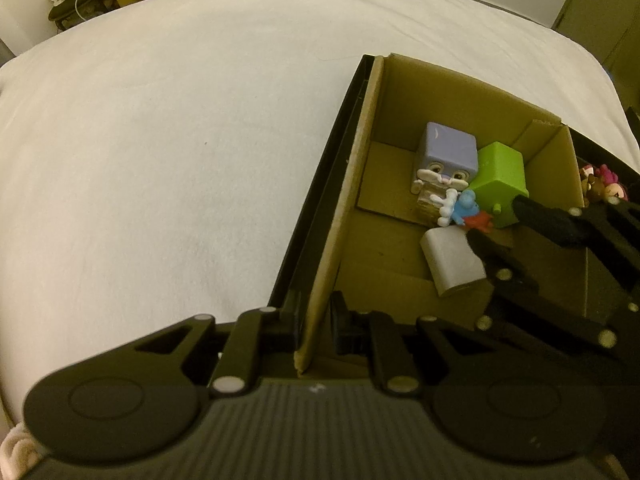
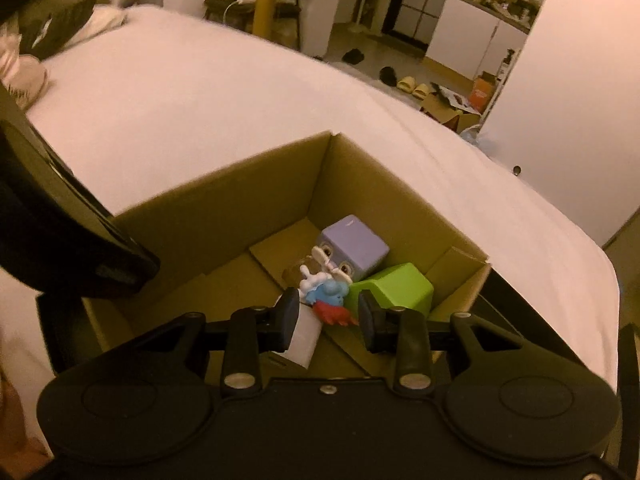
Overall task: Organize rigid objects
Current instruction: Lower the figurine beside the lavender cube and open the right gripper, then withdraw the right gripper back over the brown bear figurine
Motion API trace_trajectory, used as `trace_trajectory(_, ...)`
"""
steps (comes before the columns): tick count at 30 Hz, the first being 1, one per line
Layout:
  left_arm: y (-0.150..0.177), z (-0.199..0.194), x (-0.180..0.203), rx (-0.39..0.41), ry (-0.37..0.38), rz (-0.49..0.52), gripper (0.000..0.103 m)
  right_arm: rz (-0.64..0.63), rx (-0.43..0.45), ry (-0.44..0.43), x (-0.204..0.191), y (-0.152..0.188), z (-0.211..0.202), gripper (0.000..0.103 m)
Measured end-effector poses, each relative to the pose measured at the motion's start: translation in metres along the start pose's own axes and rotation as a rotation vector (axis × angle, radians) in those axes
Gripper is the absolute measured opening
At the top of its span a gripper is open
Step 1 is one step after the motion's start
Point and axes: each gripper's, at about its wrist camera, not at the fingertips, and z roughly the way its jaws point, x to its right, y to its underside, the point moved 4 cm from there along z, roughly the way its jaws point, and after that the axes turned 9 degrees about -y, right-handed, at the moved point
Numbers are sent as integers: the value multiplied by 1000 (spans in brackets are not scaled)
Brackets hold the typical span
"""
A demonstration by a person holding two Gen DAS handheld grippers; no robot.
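Judging by what lies in the box (image 2: 224, 216), most of the sorting looks done; four toys already sit together on its cardboard floor, toward the far right corner. A purple cube (image 2: 354, 250) with a rabbit face stands farthest back; a green block (image 2: 394, 288) leans against it on the right; a blue figure (image 2: 330, 294) with white hands and a red part lies in front of both; a white block (image 2: 306, 338) rests nearest, tilted on the floor.

Both grippers are at the box. The left gripper (image 1: 316, 330) is nearly closed and pinches the box's near wall, one finger outside and one inside, so I judge it is steadying the box. The right gripper (image 2: 328, 320) reaches inside the box, just over the toys; its jaws stand a little apart, and nothing is clamped between them; the blue figure's red part shows in the gap, but whether the pads touch it I cannot tell; most likely that figure is the piece just put down.

What is left is small, as far as can be seen; the white sheet (image 1: 160, 140) around the box shows no loose toys. A few more toys (image 1: 600, 184), pink and red, lie in a dark tray just beyond the box's right wall; whether they belong in the box I cannot tell. If they do, those are the remaining picks; otherwise the job is close to finished.
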Motion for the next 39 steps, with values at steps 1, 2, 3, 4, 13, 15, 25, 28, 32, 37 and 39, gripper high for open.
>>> trace_trajectory(1,0,0,0,0,-1,1,13,13,8,-2,1,0,-3,38)
trace_trajectory(2,0,0,0,1,-1,2,13,28,20,-2,1,0,-8,42)
trace_trajectory(3,0,-1,1,2,-1,3,13,38,31,2,2,1,-12,44)
trace_trajectory(4,0,-1,1,4,-2,6,13,49,44,7,3,1,-15,48)
trace_trajectory(13,0,-2,2,12,-10,18,13,200,172,75,24,12,-54,72)
trace_trajectory(15,0,-2,3,12,-10,18,13,232,197,100,31,14,-61,75)
trace_trajectory(25,0,-2,3,10,-9,14,13,359,249,182,60,43,-66,82)
trace_trajectory(28,0,-2,3,15,-12,18,13,380,252,210,64,54,-62,85)
trace_trajectory(32,0,-2,2,12,-9,12,13,417,242,224,67,74,-53,85)
trace_trajectory(37,0,-2,4,17,-19,18,14,452,249,224,71,93,-40,85)
trace_trajectory(39,0,-2,5,16,-21,17,14,454,239,226,71,96,-35,85)
